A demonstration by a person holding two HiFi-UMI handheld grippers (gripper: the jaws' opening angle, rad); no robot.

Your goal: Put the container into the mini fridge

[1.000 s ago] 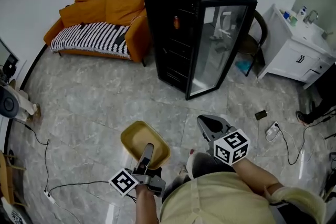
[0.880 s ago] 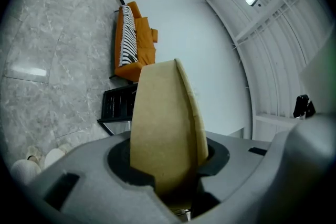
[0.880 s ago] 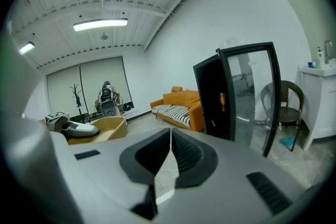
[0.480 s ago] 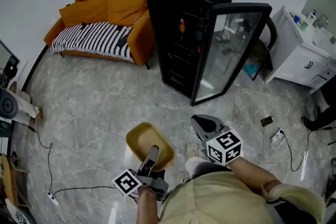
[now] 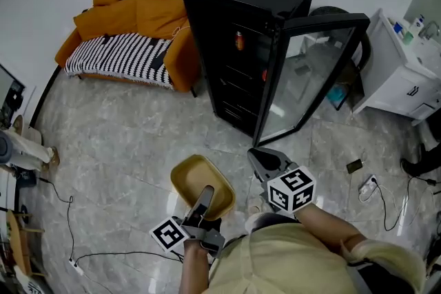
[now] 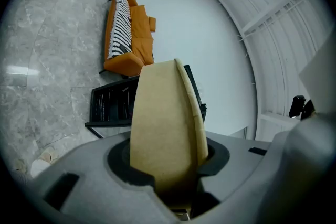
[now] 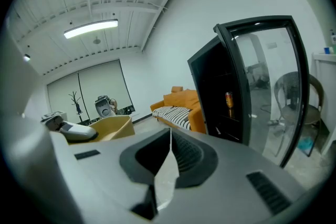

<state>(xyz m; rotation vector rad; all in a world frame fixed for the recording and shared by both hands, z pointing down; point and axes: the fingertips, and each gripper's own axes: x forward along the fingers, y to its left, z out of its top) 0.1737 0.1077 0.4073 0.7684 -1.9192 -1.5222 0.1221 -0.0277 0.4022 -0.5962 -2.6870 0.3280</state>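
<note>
- The tan container [image 5: 200, 181] is held up above the grey stone floor [image 5: 124, 127], low in the middle of the head view, with its open side up.
- The left claw [image 5: 205, 199] pinches the container's near rim, at the container's 6 o'clock. In the left gripper view the wall sits clamped between the two pads.
- The right claw [image 5: 263, 159] is at the container's 3 o'clock, just beside it and not touching it. Its jaws are pressed together with nothing between them.
- The black mini fridge [image 5: 241, 17] stands at 12 o'clock from the container, well apart from it.
- Its glass door [image 5: 313, 76] is swung wide open toward 4 o'clock.
- An orange can [image 5: 239, 40] stands on an upper shelf inside the fridge.
- An orange sofa [image 5: 155, 14] is at the fridge's 9 o'clock, just beside it, with a striped blanket [image 5: 117, 53] across the seat.
- A white cabinet [image 5: 403, 79] stands at the fridge's 3 o'clock, beyond the door.
- A power strip [image 5: 366, 188] and its cables lie on the floor at 3 o'clock from the right claw.
</note>
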